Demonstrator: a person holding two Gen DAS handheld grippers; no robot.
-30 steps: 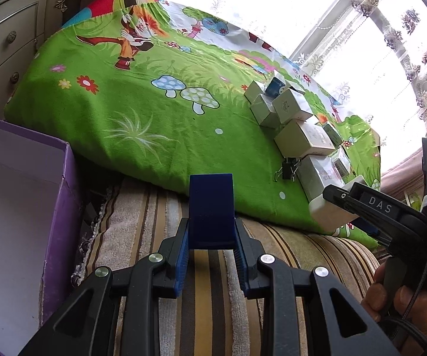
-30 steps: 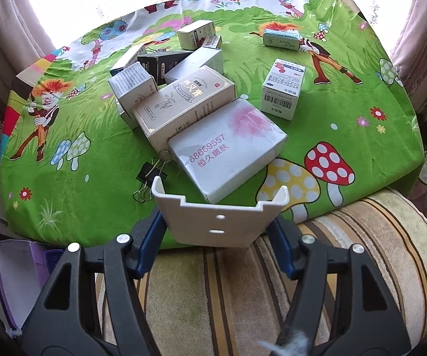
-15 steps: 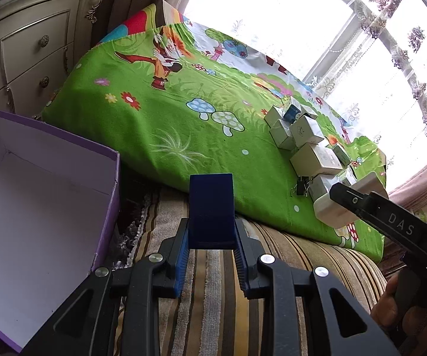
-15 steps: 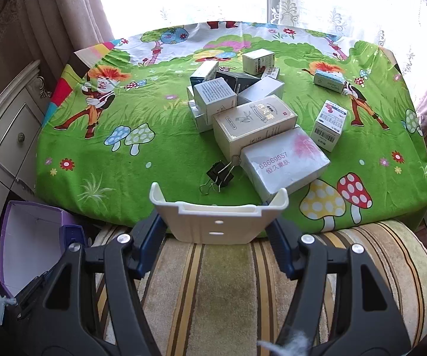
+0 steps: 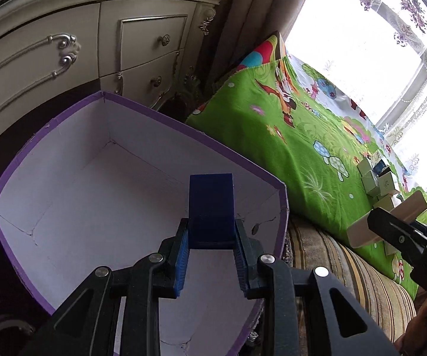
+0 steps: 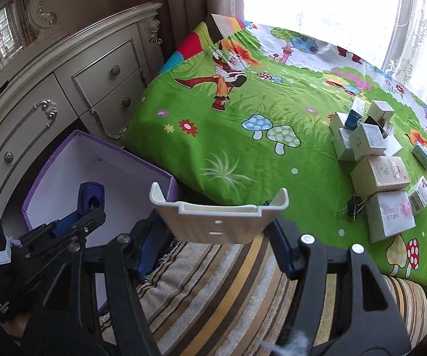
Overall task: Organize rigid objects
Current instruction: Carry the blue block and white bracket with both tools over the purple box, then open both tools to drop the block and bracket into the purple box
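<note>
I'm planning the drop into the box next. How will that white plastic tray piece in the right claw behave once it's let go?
The white plastic tray piece with upturned ends looks rigid: it holds its shape while the right claw is shut on its sides. It seems thin and hollow, so probably light. The smooth plastic may slide across the purple cardboard box floor on landing.

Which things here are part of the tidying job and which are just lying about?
Part of the job:
- blue block in the left hand-held gripper, over the purple box
- white plastic piece in the right hand-held gripper
- cartons and binder clip on the green cloth

Just there:
- dresser
- striped cushion
- curtains
</note>
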